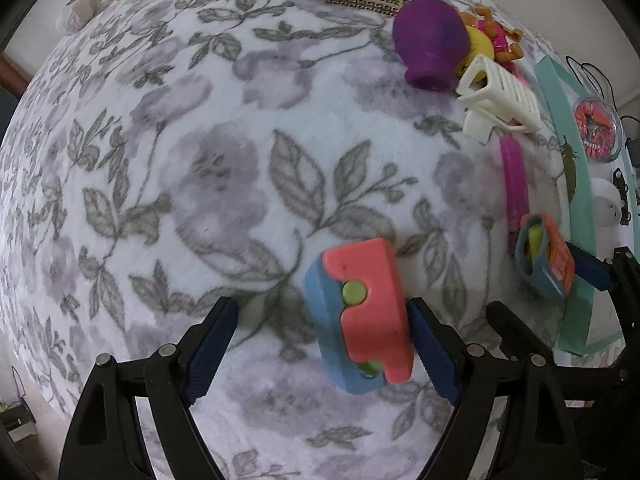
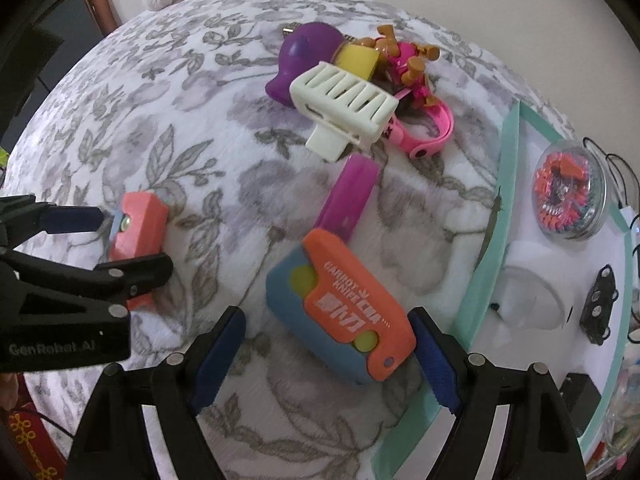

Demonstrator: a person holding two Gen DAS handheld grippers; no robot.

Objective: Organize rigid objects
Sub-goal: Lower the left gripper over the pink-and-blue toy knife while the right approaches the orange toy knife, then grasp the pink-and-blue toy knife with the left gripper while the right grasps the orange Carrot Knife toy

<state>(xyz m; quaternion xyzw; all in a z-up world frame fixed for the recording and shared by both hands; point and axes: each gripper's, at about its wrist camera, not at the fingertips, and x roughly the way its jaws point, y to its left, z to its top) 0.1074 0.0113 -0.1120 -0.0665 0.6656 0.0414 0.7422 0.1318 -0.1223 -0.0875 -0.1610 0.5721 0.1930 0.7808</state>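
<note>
The left gripper point(image 1: 322, 344) stood with its jaws spread wide around a coral-and-blue carrot knife toy point(image 1: 362, 316). The toy lay against the right-hand blue pad point(image 1: 430, 354); the other pad stood clear of it. The toy rested on the floral blanket point(image 1: 180, 168).

The right gripper point(image 2: 328, 358) was likewise spread wide around an orange-and-blue carrot knife toy point(image 2: 344, 320), which lay close to its right pad; contact could not be confirmed.

Behind both toys lay a magenta bar point(image 2: 350, 200), a cream hair claw point(image 2: 344, 108), a purple vase-shaped toy point(image 2: 304, 56) and a pink strap point(image 2: 430, 128), clustered together. To the right, a teal-edged tray point(image 2: 506, 152) held a round clear container point(image 2: 570, 194).
</note>
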